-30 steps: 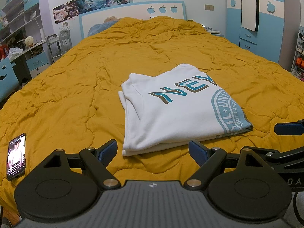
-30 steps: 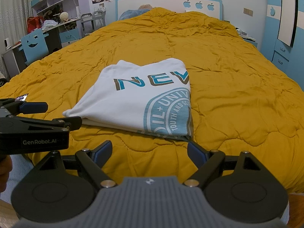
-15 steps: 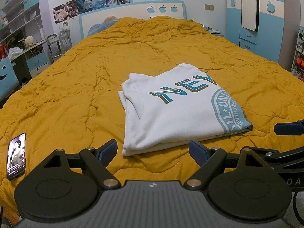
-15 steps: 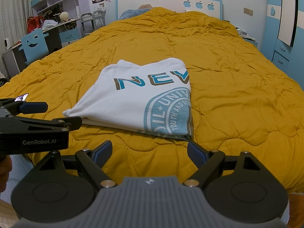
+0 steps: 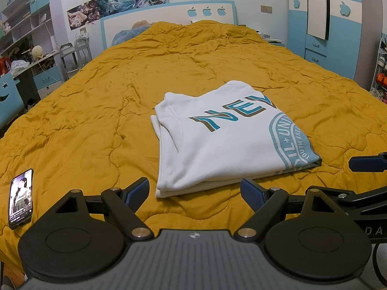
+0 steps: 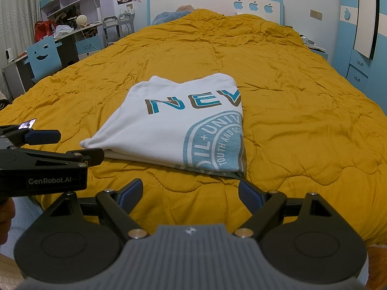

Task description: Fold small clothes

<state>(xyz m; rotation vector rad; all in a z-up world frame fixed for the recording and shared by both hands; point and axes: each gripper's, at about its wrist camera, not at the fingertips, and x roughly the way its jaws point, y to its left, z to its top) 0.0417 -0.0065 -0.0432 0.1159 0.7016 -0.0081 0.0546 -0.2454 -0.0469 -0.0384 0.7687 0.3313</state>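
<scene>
The fingers of the left gripper are spread wide with nothing between them, and the right gripper is spread just as wide and just as empty; both hang level over the near edge of the bed, side by side, with each one's fingers reaching into the other's view. The white shirt lies just beyond them on the orange quilt, folded into a compact, layered rectangle with its printed front up and its stacked edges facing the grippers. That tidy shape and the empty, parted fingers suggest the folding is finished or nearly so, with the grippers drawn clear so as not to drag the layers apart. A phone with a lit screen lies on the quilt to the left, well apart from the shirt and out of the working space.
</scene>
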